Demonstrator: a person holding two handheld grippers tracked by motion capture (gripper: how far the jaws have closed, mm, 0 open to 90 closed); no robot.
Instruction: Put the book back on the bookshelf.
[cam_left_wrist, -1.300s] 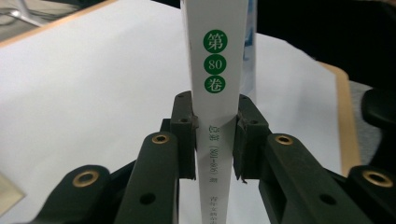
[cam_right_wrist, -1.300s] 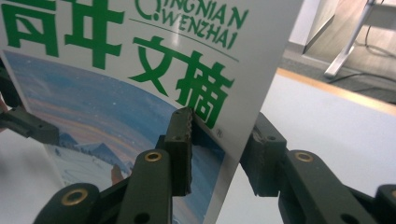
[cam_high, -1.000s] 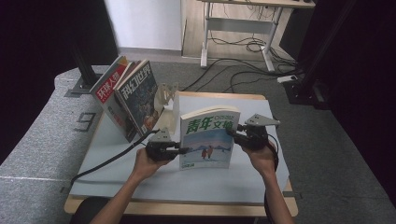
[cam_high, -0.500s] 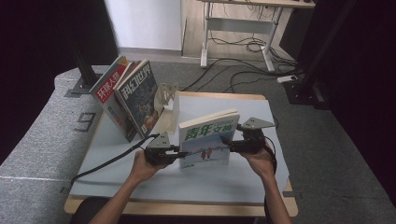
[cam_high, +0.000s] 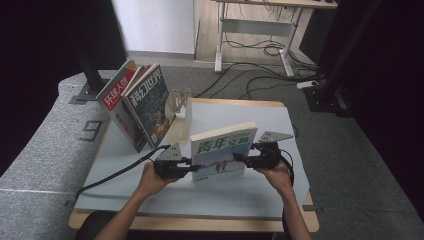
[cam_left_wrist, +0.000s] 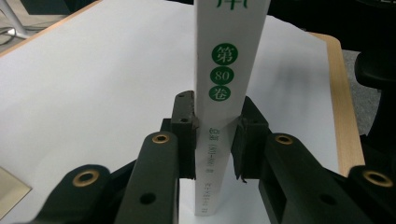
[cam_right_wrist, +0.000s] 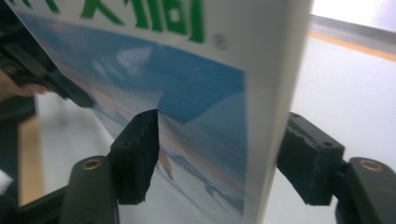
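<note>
My left claw (cam_left_wrist: 212, 140) pinches the book (cam_high: 222, 155) spine; the book stands on the tabletop (cam_high: 240, 112), right of the leaning magazines (cam_high: 135, 105). Right claw (cam_right_wrist: 219, 158), just closing, straddles its edge with slack. Risk: book tips toward me.

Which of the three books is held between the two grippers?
The white book with green title, upright at mid-table; the other two books lean together at the left rear.

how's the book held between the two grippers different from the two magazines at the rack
The green-titled book is thick with a white spine and stands on the table sheet, gripped at both ends. The two magazines are thin, red and dark blue covered, and lean tilted against the rack, untouched. All show Chinese titles.
</note>
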